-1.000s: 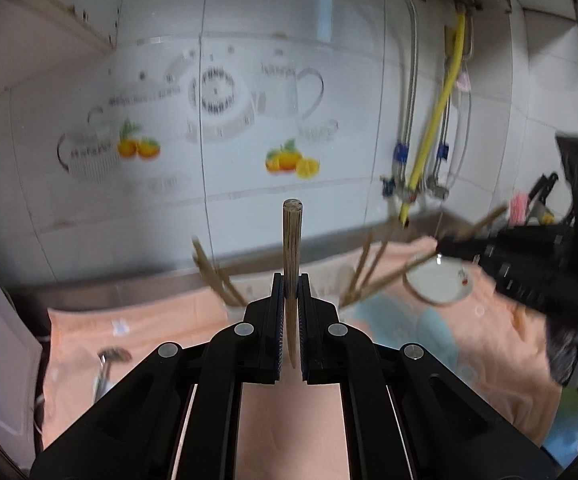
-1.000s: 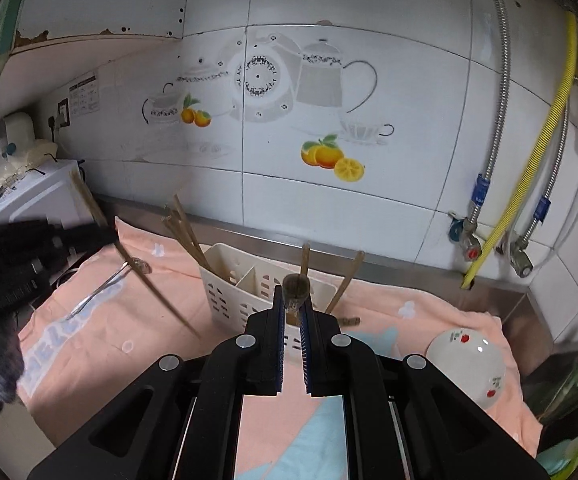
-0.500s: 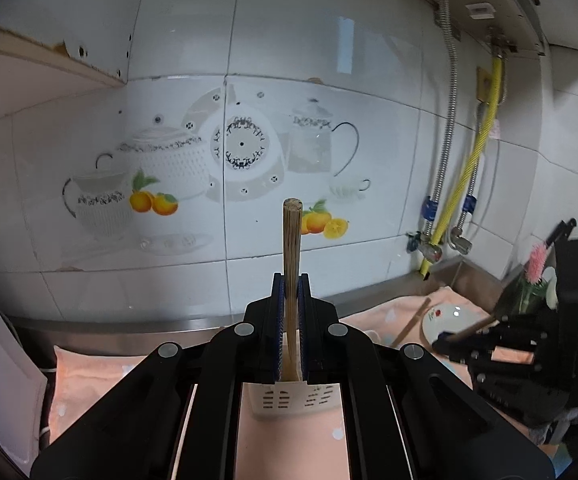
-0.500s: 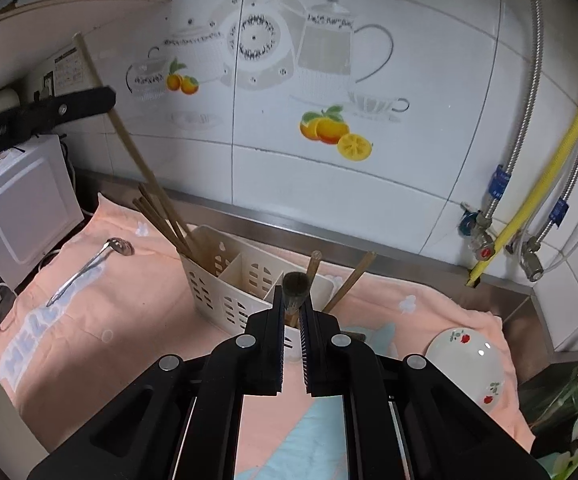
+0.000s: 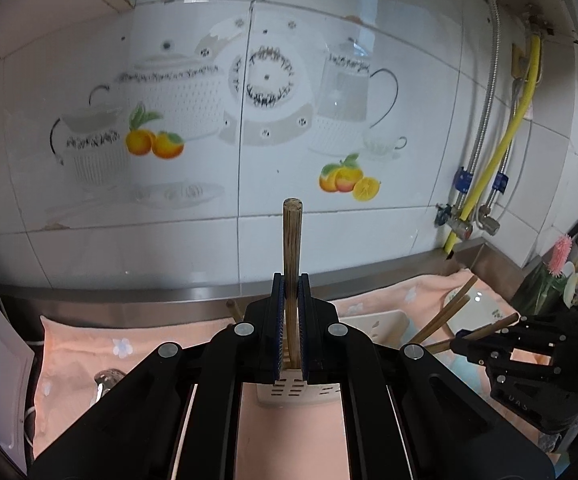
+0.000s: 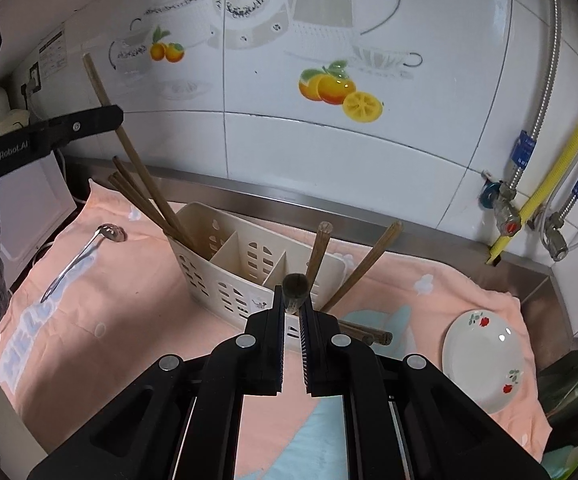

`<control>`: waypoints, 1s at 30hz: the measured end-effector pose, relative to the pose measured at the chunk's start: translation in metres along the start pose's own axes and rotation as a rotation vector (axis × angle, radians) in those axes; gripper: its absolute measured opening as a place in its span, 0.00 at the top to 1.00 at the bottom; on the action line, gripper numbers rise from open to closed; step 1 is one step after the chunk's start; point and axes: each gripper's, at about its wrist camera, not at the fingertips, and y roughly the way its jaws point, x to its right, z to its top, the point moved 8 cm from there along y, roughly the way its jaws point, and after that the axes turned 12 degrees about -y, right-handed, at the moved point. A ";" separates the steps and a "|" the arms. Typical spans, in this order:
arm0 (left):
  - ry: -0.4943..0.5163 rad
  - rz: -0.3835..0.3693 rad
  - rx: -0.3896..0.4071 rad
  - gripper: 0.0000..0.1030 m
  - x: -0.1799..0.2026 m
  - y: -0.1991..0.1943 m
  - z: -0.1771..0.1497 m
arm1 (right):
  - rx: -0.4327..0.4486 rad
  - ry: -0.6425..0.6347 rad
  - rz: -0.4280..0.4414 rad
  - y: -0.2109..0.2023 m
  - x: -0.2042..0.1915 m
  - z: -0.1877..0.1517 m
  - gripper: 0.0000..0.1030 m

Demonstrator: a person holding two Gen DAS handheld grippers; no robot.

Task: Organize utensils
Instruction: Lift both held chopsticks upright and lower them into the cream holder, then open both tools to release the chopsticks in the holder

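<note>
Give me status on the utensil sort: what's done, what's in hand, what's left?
Done: several chopsticks stand in the caddy's left compartment, two more in its right end.
In hand: the left gripper and the right gripper are each shut on one chopstick, both near the caddy.
Left: the slotted spoon and loose chopsticks lie on the cloth. Roughly midway.

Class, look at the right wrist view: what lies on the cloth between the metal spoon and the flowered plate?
The white utensil caddy with chopsticks, between spoon and plate; right wrist view.
</note>
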 end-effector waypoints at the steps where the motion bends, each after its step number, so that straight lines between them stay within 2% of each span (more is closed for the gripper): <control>1: 0.000 0.003 -0.005 0.95 -0.001 0.002 -0.002 | -0.002 0.005 0.002 0.001 0.000 -0.001 0.93; 15: -0.013 0.015 -0.060 0.94 -0.008 0.021 -0.017 | -0.004 0.024 0.015 0.011 0.000 -0.002 0.91; 24: -0.011 0.020 -0.066 0.93 -0.008 0.022 -0.019 | 0.008 0.031 0.000 0.006 0.003 -0.002 0.74; 30: -0.008 0.021 -0.068 0.92 -0.008 0.021 -0.020 | 0.016 0.036 -0.006 0.001 0.006 -0.001 0.67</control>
